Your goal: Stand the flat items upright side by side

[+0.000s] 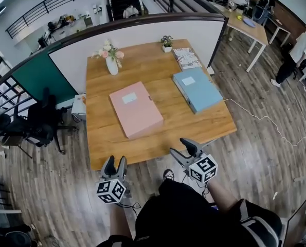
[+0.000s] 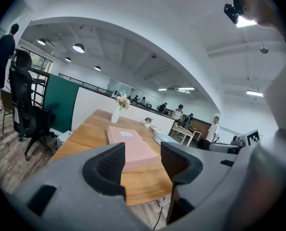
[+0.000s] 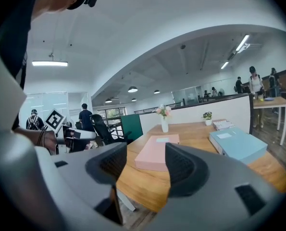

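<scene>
My left gripper [image 1: 115,163] and right gripper [image 1: 180,148] are grey moulded plastic. The left cube [image 1: 111,190] and right cube [image 1: 203,169] on them are white, printed with black square markers. My fingers [image 2: 109,170] are dark grey with ribbed inner pads. A thin black cable [image 1: 126,206] trails from the left cube. I wear black clothes [image 1: 178,212] and a dark shoe [image 1: 168,175]

A white vase of flowers [image 1: 111,60] stands far left on the wooden table [image 1: 158,138], a small potted plant [image 1: 166,41] and a striped book [image 1: 186,58] far right, with a black office chair [image 1: 39,121] to its left and a white cable [image 1: 266,119] on the floor to its right.
</scene>
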Demonstrator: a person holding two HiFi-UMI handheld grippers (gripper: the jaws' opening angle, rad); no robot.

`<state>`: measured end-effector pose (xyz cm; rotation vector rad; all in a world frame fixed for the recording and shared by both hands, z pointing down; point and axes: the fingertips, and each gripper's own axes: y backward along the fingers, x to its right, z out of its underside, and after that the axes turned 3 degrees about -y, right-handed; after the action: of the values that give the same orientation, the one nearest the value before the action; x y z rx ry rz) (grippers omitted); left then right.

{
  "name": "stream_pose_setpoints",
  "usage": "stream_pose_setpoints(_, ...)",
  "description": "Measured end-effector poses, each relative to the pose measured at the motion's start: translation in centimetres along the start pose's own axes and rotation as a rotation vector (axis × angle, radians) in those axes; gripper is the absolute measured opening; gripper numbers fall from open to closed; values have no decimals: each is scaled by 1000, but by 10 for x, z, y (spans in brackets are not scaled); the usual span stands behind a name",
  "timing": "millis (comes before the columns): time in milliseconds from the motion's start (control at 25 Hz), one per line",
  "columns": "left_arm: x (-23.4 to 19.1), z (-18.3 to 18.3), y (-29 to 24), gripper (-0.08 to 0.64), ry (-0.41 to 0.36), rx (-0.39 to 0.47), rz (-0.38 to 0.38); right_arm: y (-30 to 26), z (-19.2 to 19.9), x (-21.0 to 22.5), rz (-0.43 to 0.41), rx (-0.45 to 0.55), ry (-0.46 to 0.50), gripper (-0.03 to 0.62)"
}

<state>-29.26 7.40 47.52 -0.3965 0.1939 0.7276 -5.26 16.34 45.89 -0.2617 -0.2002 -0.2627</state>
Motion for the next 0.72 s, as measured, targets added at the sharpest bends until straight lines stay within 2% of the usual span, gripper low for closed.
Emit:
stream_pose_setpoints(240,4,-4,-50,259,11,-67,-8,-24,-3,43,-45,-33,-86,262)
stream_pose_setpoints(520,-4,-2,-80,261,25,-121,-57,-46,17,81,-120,-146,-220,275)
stream_pose_setpoints(720,-20,3,-104,261,26,-175,-67,-69,32,96,-119,-249,-179,275)
